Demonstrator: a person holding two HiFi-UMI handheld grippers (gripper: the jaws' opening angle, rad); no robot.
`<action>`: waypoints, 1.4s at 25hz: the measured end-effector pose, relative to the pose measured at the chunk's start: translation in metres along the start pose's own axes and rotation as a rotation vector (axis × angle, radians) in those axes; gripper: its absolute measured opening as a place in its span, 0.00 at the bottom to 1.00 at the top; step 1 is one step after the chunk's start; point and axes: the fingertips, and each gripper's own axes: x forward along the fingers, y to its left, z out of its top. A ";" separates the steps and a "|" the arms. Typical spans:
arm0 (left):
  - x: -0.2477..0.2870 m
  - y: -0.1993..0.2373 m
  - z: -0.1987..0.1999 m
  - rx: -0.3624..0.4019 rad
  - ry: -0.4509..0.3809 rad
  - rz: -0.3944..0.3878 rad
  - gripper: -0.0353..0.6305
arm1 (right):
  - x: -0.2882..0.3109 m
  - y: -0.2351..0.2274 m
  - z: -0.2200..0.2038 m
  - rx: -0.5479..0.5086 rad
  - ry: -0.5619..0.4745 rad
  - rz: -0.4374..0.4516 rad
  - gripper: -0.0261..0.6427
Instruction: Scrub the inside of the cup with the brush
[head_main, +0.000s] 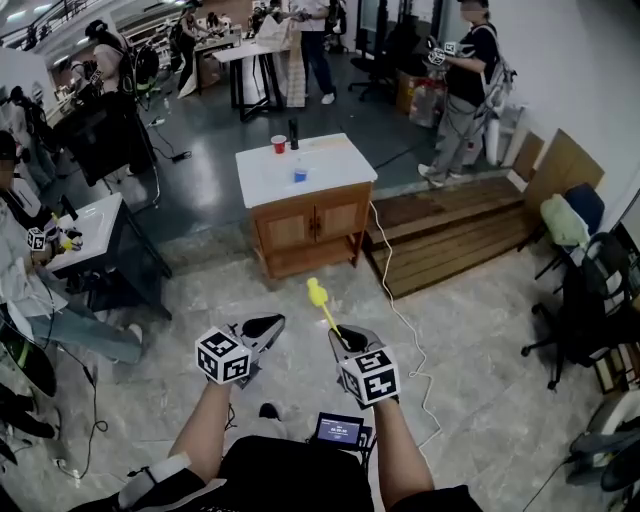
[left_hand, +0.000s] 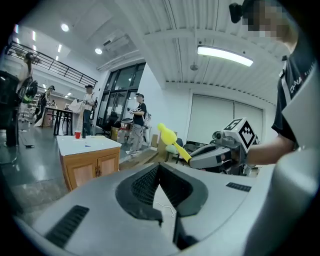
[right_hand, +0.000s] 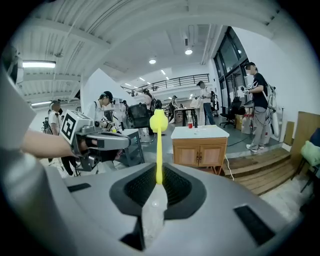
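A red cup (head_main: 279, 144) stands on the white top of a wooden cabinet (head_main: 330, 168) several steps ahead, beside a dark bottle (head_main: 293, 133) and a small blue item (head_main: 300, 175). My right gripper (head_main: 343, 337) is shut on a yellow brush (head_main: 322, 301), whose rounded head points forward and up. In the right gripper view the brush (right_hand: 159, 145) rises from between the closed jaws (right_hand: 158, 181), with the cup (right_hand: 190, 125) far beyond. My left gripper (head_main: 263, 327) is shut with nothing in it (left_hand: 159, 169). The left gripper view also shows the brush (left_hand: 169, 136) and the cup (left_hand: 77, 134).
A raised wooden platform (head_main: 460, 225) lies right of the cabinet, with a white cable (head_main: 400, 315) trailing over the floor. A black office chair (head_main: 585, 310) stands at the right and a dark table (head_main: 100, 235) at the left. Several people stand or sit around the room.
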 end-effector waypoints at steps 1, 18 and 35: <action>-0.001 -0.002 -0.002 0.003 0.003 0.000 0.06 | -0.001 0.001 -0.001 -0.001 -0.001 -0.001 0.10; -0.004 -0.022 -0.019 0.000 0.005 -0.031 0.06 | -0.015 0.007 -0.012 0.028 -0.007 0.008 0.10; -0.014 -0.025 -0.026 -0.036 0.005 -0.014 0.06 | -0.014 0.009 -0.024 0.048 -0.001 0.026 0.10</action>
